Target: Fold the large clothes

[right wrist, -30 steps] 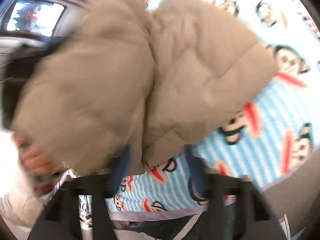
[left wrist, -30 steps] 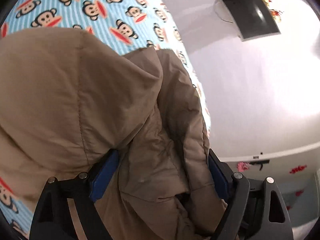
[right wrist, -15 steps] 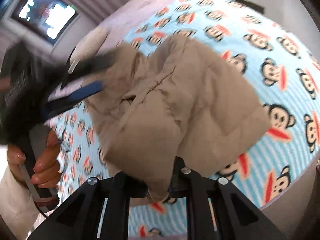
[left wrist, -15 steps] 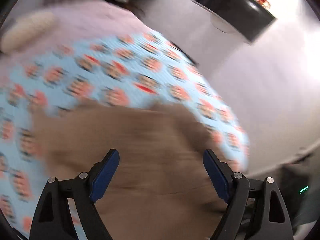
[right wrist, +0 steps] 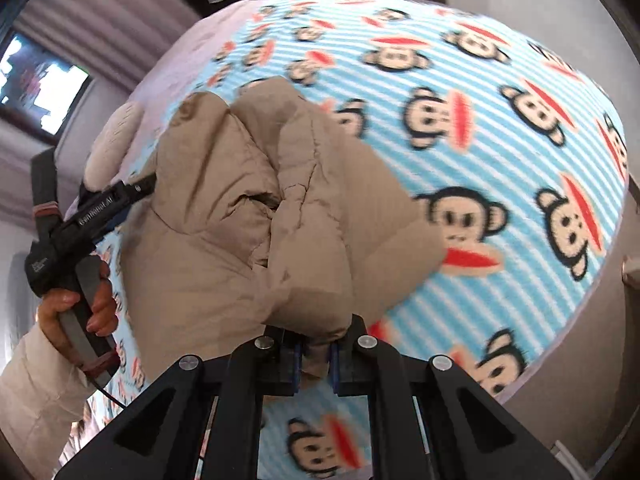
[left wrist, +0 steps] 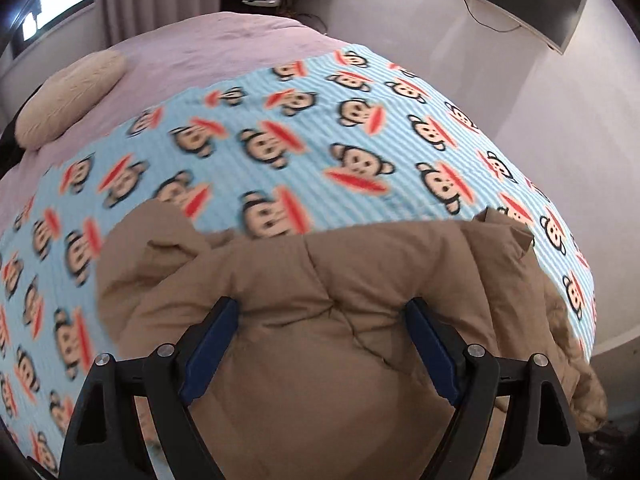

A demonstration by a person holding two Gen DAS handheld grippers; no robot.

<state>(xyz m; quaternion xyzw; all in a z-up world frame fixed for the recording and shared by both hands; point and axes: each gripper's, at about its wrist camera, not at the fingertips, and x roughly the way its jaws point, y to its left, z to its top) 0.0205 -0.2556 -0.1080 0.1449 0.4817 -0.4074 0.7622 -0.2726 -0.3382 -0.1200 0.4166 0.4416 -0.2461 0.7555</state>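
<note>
With the right gripper [right wrist: 314, 362] clenched on the tan jacket [right wrist: 248, 208] edge and the left gripper [left wrist: 322, 344] released, draw the fold flat across the bed [left wrist: 360, 128].

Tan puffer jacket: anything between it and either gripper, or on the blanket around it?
Nothing visible. The right gripper is already clamped on a fold of the tan puffer jacket; the left gripper hangs open right over it. The monkey-print blanket beyond is bare.
</note>
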